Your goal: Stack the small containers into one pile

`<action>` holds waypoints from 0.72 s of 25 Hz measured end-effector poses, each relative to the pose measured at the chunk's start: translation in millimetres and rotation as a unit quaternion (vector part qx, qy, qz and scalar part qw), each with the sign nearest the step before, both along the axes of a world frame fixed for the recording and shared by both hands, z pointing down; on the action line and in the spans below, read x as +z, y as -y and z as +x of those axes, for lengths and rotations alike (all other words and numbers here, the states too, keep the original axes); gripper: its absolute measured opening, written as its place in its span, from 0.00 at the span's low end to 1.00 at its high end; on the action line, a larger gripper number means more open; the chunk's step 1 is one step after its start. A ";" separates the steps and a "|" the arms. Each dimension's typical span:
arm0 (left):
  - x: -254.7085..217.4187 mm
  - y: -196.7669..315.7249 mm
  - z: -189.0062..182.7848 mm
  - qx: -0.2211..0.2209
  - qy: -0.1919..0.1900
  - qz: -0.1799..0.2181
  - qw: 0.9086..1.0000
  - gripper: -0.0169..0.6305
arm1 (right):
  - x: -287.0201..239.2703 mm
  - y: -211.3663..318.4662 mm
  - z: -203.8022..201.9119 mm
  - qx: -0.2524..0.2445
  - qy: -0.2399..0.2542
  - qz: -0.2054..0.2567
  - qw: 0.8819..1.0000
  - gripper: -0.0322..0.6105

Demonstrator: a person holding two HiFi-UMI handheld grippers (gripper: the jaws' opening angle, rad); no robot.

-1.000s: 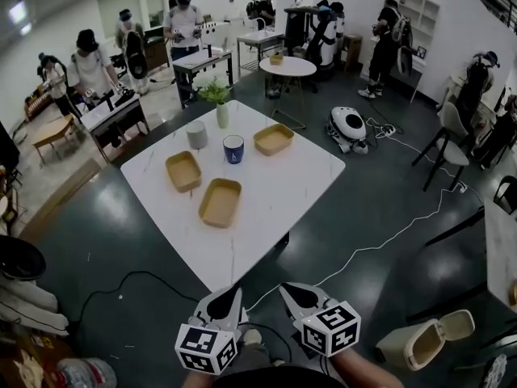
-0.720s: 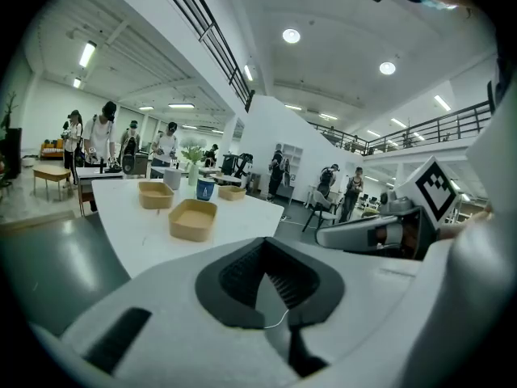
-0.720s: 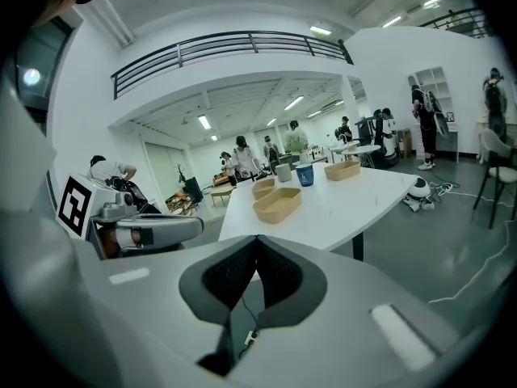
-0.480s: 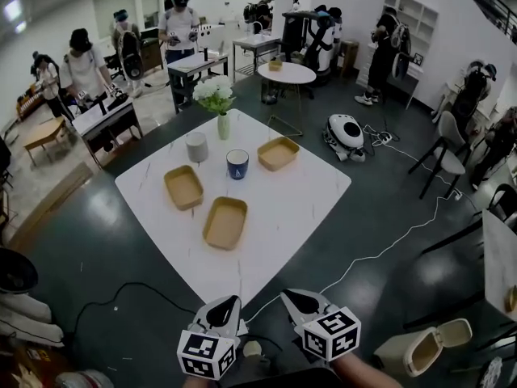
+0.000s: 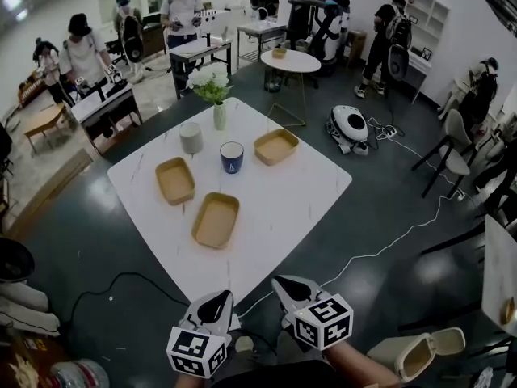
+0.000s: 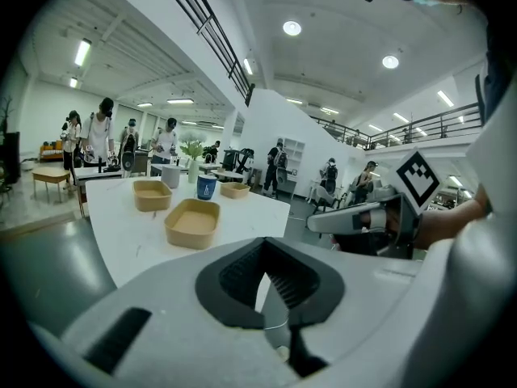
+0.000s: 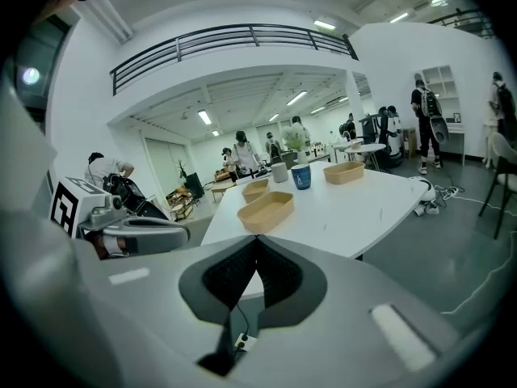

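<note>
Three tan containers lie apart on the white table: a near one, a left one and a far right one. Both grippers hang off the table's near corner, close to the person's body and well short of the containers. My left gripper is shut with nothing in it, and my right gripper is shut and empty too. In the left gripper view the closed jaws point toward the near container. The right gripper view shows its jaws shut below the same container.
A blue cup, a grey cup and a vase of flowers stand among the containers. A white cable runs over the dark floor. An open white bin lies at lower right. People work at tables further back.
The head view has shifted a little, so the table sits slightly further left. Both grippers stay shut by the table's near corner. The containers have not moved.
</note>
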State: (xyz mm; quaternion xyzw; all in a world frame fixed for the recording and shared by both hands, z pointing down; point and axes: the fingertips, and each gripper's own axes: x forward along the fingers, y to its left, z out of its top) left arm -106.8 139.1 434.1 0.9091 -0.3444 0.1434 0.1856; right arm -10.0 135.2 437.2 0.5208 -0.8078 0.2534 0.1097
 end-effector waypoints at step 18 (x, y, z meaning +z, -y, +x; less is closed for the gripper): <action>4.3 49.2 117.5 -0.101 0.053 0.029 0.993 0.03 | 1.7 47.5 124.6 -0.127 0.001 0.012 0.992 0.05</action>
